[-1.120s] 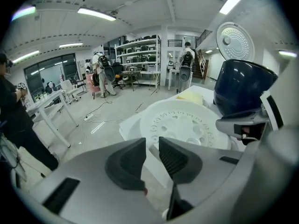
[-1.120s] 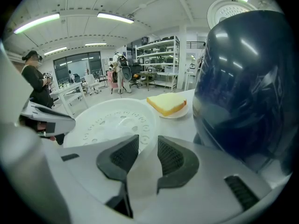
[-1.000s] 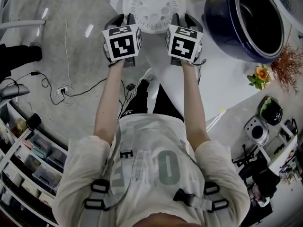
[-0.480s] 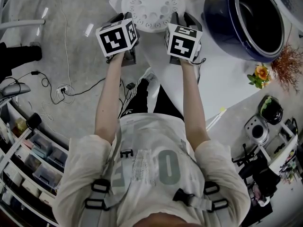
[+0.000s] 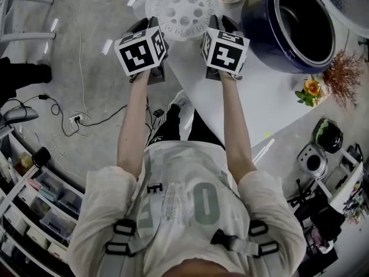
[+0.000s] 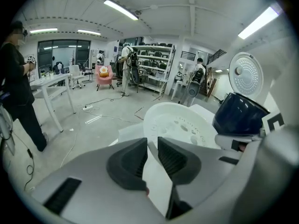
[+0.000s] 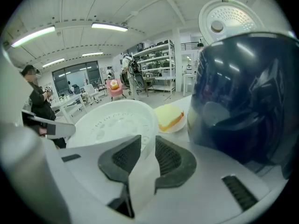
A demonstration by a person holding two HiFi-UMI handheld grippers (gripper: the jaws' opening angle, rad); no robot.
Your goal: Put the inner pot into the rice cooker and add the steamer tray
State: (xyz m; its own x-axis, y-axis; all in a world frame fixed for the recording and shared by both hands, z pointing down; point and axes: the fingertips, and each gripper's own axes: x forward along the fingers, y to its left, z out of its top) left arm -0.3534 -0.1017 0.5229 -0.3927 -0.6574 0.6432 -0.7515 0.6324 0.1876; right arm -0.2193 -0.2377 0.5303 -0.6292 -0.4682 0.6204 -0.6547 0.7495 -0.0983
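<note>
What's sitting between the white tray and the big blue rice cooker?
A small plate with a yellow block on it lies between the tray and the cooker. The right gripper view shows it best.

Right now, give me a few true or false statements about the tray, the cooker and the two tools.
1. The left tool and right tool each clamp the rim of the tray. True; the right tool's jaws have just been closing on it.
2. The lid of the cooker is shut. False: it stands open.
3. The tray sits inside the cooker. False: it is outside, to the cooker's left in the head view.
4. A yellow block lies on a plate beside the tray. True.
</note>
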